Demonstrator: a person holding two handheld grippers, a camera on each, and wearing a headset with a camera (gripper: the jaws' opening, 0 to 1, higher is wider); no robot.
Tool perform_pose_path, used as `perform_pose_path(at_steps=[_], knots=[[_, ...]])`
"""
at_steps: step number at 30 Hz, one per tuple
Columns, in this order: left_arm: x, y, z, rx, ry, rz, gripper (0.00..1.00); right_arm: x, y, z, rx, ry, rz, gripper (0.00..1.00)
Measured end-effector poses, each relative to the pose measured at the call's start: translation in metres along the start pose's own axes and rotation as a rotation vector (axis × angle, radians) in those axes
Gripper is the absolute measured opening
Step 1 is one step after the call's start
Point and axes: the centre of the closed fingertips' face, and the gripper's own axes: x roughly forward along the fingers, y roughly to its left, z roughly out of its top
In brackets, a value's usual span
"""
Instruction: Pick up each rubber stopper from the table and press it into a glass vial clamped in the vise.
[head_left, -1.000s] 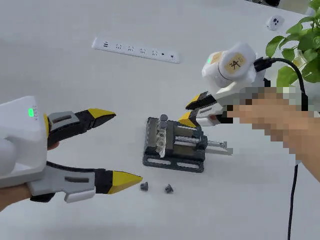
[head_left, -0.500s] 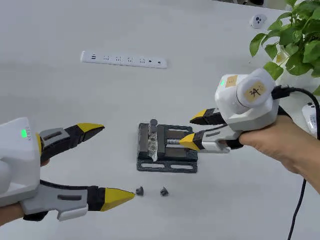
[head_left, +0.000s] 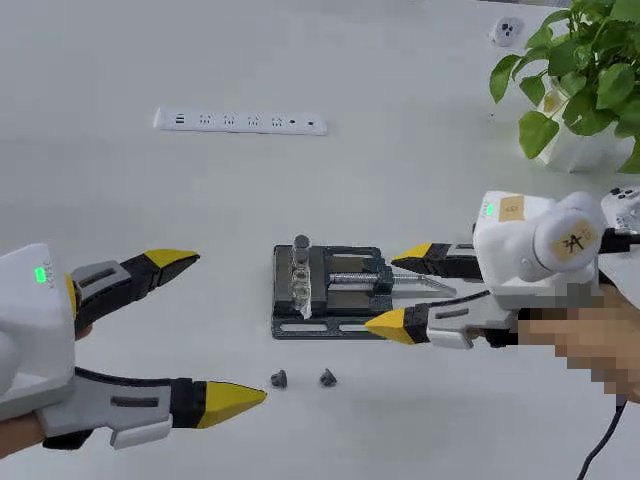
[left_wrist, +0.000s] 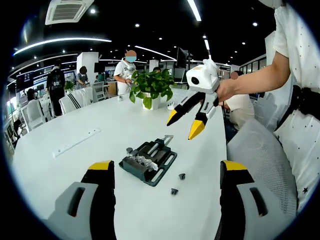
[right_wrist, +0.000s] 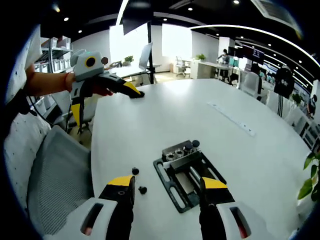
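Note:
A black vise (head_left: 340, 320) stands mid-table and clamps a row of glass vials (head_left: 299, 287). The farthest vial carries a dark rubber stopper (head_left: 301, 242). Two loose stoppers (head_left: 279, 379) (head_left: 327, 377) lie on the table just in front of the vise. My left gripper (head_left: 228, 327) is open and empty, left of the vise, its lower tip close to the nearer stopper. My right gripper (head_left: 382, 292) is open and empty at the vise's right end, over the screw handle. The right gripper view has the vise (right_wrist: 185, 175) between my jaws and both stoppers (right_wrist: 135, 171) (right_wrist: 142, 190) to the left.
A white power strip (head_left: 240, 121) lies at the back of the table. A potted plant (head_left: 580, 70) stands at the back right, with a small white device (head_left: 507, 30) near it. People and chairs (left_wrist: 70, 102) surround the table's far end.
My right gripper has drawn back from the vise toward the right and nearer me, and its jaws have spread wider. My left gripper has hardly moved. The head camera has shifted.

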Motion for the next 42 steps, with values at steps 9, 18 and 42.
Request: perform_pose_path(at_steps=[9, 18, 42], knots=[[-0.001, -0.003, -0.002, -0.004, 0.006, 0.003, 0.86, 0.001, 0.033, -0.013, 0.006, -0.050, 0.081, 0.53], [-0.002, -0.005, -0.007, -0.006, 0.018, 0.007, 0.86, 0.008, 0.048, -0.029, -0.008, -0.054, 0.139, 0.47], [-0.002, -0.003, -0.016, -0.032, 0.037, 0.022, 0.85, 0.049, 0.050, -0.057, -0.123, 0.029, 0.295, 0.28]])
